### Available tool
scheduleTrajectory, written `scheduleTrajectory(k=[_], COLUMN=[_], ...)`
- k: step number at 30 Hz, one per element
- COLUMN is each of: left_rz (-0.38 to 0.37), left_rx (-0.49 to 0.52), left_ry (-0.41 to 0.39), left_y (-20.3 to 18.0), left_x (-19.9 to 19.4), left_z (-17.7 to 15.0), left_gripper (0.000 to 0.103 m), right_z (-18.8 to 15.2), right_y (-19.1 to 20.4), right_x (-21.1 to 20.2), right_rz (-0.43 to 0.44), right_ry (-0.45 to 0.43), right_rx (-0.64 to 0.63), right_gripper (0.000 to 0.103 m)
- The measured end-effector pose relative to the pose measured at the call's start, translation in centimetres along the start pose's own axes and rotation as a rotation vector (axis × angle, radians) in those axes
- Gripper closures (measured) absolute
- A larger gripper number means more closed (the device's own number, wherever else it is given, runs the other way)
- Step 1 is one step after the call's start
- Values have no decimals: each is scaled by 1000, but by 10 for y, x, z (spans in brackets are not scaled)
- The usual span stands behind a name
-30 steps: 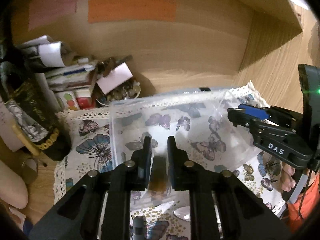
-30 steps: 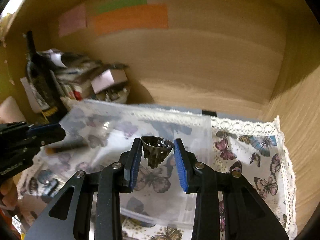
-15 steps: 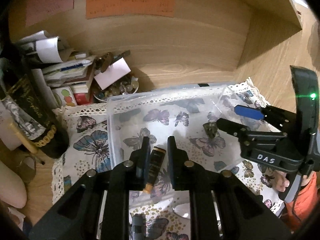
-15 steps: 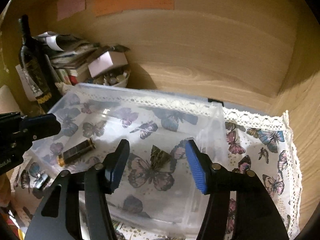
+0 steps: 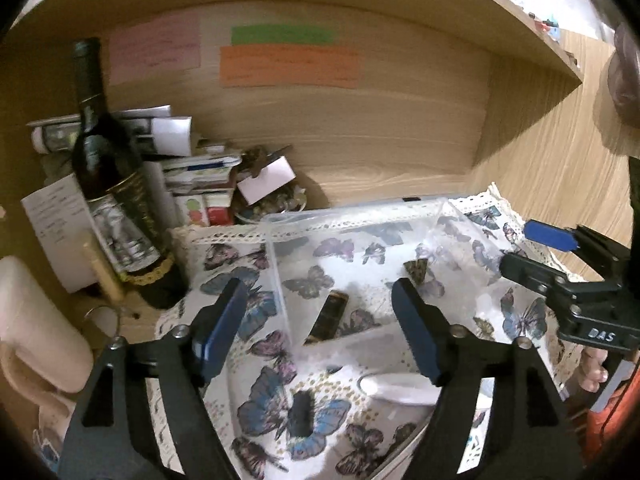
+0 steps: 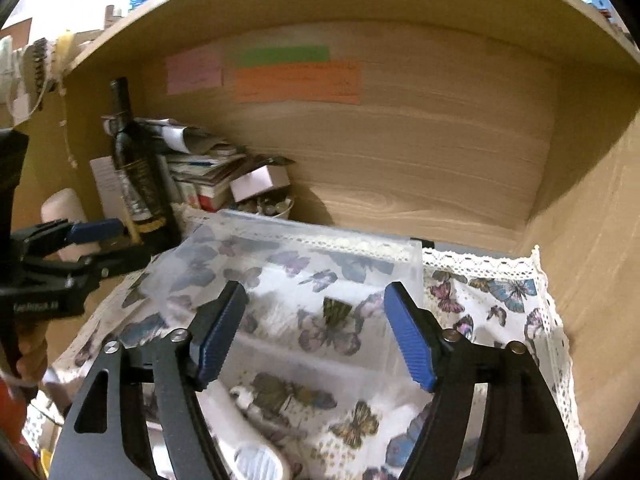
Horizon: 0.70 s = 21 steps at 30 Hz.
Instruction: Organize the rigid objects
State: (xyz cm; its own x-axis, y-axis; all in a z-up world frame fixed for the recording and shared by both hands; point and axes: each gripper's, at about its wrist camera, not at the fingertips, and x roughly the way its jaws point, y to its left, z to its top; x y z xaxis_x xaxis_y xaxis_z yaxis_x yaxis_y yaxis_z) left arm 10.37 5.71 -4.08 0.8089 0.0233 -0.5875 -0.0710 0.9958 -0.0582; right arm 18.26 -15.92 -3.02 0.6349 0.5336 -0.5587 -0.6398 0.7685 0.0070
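clear plastic bin (image 5: 424, 216), wooden shelf (image 5: 400, 136)

Left gripper (image 5: 320, 320): black frame, blue ribbed pads, silver screws at finger joints. Right gripper (image 6: 316, 332): same build; white "DAS" lettering on body, seen at 3 o'clock in left view.
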Motion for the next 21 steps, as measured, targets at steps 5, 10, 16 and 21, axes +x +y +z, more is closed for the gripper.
scheduleTrajectory(k=[5,10,16,21], left_rz=[35,53,51,15], left_rx=[17,5,-3,2], left_ry=[17,85,184,264], left_y=[7,18,23,18], left_x=[-8,0,19,36], left_z=[-20,-44,-75,-94], left_gripper=[18,18,18,30], right_z=[-24,-51,-80,-96], right_y=[6,8,15,14], right_x=[-10,-5,8,13], right_rz=[6,36,54,80], right_ry=[26,96,186,236], right_rx=[-4,21,26,46], right_gripper=[32,32,32,32])
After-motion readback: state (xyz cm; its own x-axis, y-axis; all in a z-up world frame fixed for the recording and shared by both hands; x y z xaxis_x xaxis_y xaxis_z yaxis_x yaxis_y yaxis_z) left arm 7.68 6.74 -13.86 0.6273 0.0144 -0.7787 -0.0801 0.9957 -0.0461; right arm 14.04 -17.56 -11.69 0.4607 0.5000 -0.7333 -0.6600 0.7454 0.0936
